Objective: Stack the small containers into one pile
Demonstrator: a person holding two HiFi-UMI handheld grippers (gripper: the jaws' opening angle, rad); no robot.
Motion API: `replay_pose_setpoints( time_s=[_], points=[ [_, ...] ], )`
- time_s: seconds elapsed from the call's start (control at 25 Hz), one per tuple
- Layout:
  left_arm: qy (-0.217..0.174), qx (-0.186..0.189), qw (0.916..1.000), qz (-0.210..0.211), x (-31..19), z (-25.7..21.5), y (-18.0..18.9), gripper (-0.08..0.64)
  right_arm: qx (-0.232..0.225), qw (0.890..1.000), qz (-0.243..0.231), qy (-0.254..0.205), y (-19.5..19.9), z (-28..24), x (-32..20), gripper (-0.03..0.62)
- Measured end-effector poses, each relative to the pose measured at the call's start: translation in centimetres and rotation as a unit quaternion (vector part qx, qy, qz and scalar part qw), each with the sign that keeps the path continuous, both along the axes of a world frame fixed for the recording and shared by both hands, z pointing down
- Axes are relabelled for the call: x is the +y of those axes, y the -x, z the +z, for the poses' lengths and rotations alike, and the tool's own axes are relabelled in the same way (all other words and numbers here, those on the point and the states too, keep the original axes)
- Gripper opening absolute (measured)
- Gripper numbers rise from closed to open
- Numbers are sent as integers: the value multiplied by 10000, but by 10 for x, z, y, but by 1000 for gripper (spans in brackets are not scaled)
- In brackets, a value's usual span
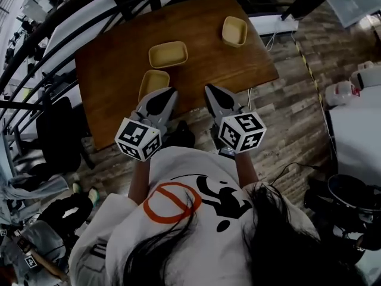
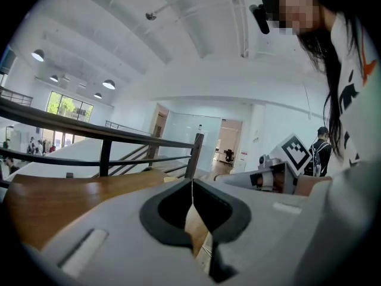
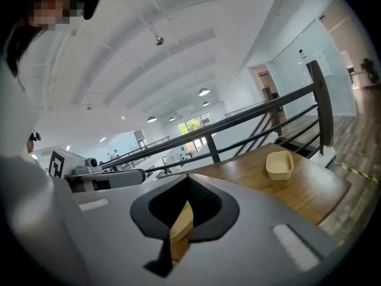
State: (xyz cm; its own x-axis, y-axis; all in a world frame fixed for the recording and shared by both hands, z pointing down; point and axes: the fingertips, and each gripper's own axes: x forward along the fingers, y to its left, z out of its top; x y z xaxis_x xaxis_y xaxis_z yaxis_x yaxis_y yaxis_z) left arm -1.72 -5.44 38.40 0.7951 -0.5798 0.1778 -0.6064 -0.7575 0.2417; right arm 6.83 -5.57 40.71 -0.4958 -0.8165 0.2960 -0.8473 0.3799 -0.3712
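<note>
Three small beige containers lie apart on the brown wooden table (image 1: pixel 113 70). One container (image 1: pixel 154 82) is near the front edge, just beyond my left gripper (image 1: pixel 169 90). A second container (image 1: pixel 168 54) sits behind it, mid-table. The third container (image 1: pixel 234 30) rests at the far right corner and also shows in the right gripper view (image 3: pixel 280 164). My right gripper (image 1: pixel 209 89) hovers at the table's front edge, beside the left one. The jaws of both the left gripper (image 2: pixel 191 182) and the right gripper (image 3: pixel 187 179) meet at their tips and hold nothing.
A black metal railing (image 1: pixel 53 22) curves round the table's far and left sides. A dark chair (image 1: pixel 56 130) stands at the left. A white table (image 1: pixel 357 130) with bottles is on the right, with cables on the wood-plank floor (image 1: pixel 292 100).
</note>
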Motion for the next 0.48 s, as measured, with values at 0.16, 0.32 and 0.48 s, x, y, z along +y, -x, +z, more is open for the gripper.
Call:
replay_pose_setpoints(
  time_s=[0.16, 0.32, 0.48],
  points=[
    [63, 9, 9997, 218, -38, 8, -1, 0, 285, 9992, 263, 48, -11, 8, -38, 20],
    [104, 65, 9992, 381, -72, 11, -11, 0, 402, 9973, 598, 102, -37, 11, -71, 21],
    [190, 70, 9978, 626, -84, 17, -36, 0, 484, 9937, 964, 313, -83, 25, -89, 21]
  ],
)
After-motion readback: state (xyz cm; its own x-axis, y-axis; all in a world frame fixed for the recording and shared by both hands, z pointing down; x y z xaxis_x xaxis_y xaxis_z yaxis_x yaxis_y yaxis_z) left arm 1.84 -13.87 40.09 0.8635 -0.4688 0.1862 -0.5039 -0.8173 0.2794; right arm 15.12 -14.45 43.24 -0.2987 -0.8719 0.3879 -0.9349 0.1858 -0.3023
